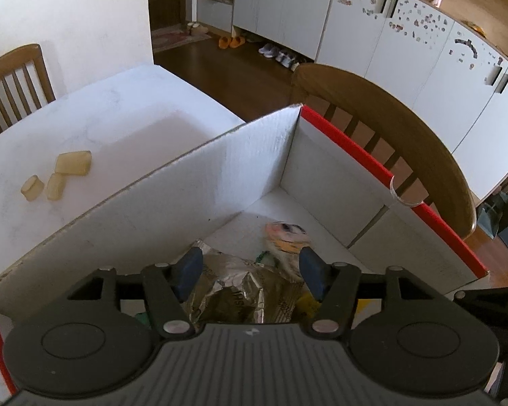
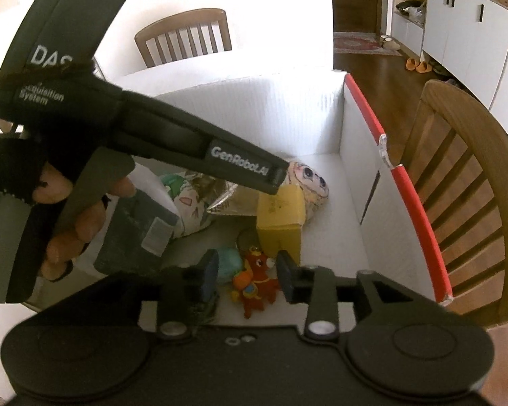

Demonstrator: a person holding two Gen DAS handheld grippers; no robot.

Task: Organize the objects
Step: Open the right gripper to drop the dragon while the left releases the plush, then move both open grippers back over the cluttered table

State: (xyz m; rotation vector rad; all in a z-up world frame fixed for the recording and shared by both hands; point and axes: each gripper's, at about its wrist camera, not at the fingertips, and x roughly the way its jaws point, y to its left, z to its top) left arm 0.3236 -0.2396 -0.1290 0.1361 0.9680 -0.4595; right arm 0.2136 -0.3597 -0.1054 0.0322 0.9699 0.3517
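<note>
Our left gripper (image 1: 250,272) hangs over the white cardboard box (image 1: 193,182) with its blue pads spread wide and nothing between them; directly beneath and ahead of it lies a crumpled silver foil bag (image 1: 235,291), and just beyond the right pad sits a pouch printed with a big-eyed cartoon face (image 1: 286,233). Off to the gripper's left, outside the box wall, three pale yellow soap-like blocks (image 1: 59,174) rest close together on the white table (image 1: 111,111).

Our right gripper (image 2: 248,275) is likewise released, its jaws apart above a small red plush toy (image 2: 255,282) on the box floor (the pads flank it but we cannot tell whether they touch it). Just left of the toy is a teal fuzzy item (image 2: 228,262); ahead stands a yellow carton (image 2: 281,223), with the cartoon-face pouch (image 2: 310,182) behind it. Further left lie a dark grey packet (image 2: 139,220) and a white patterned bag (image 2: 189,206). The left gripper's body (image 2: 186,145) crosses above them, held by a gloved hand (image 2: 61,209). A wooden chair (image 2: 464,203) stands beyond the box's red-edged side.
</note>
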